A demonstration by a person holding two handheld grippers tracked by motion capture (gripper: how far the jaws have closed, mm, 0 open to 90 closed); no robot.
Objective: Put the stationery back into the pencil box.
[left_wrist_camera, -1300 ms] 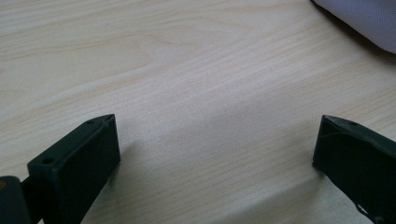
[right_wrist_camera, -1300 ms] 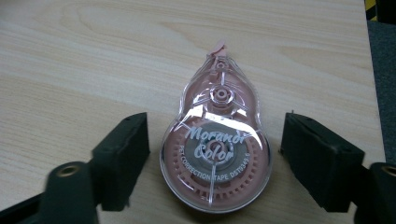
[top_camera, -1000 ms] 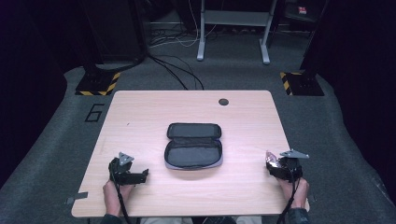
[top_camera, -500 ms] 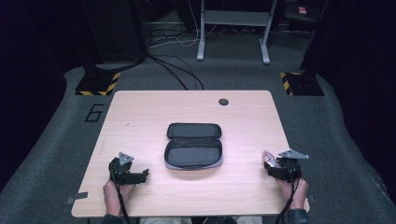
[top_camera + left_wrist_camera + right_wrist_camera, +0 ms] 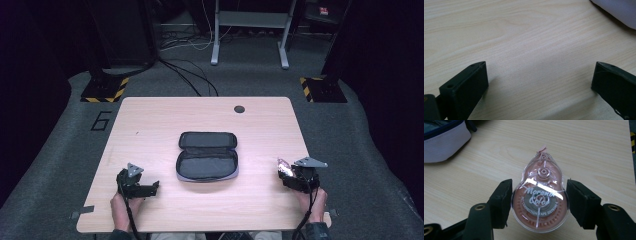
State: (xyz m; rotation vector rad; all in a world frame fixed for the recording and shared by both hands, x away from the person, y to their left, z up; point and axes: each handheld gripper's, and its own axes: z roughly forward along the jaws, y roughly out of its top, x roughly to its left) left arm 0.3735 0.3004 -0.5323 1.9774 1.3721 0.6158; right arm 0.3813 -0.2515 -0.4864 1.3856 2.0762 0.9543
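Observation:
A clear pink correction tape dispenser (image 5: 540, 200) marked "Morandi Color" sits between the jaws of my right gripper (image 5: 539, 202), which is shut on its round body, tip pointing away. In the high view this gripper (image 5: 295, 176) is at the table's front right, with the tape (image 5: 283, 167) sticking out toward the case. An open dark pencil case (image 5: 207, 155) with a grey lining lies at the table's middle. My left gripper (image 5: 137, 186) rests at the front left. Its jaws stand wide open (image 5: 540, 82) over bare wood with nothing between them.
The light wooden table (image 5: 150, 125) has a round cable hole (image 5: 239, 109) near its far edge. A corner of the case (image 5: 616, 10) shows at the left gripper view's top right, and the case's edge (image 5: 441, 140) at the right gripper view's top left. Grey carpet surrounds the table.
My right gripper has edged slightly left toward the case with the tape in it. The left gripper and the case have not moved.

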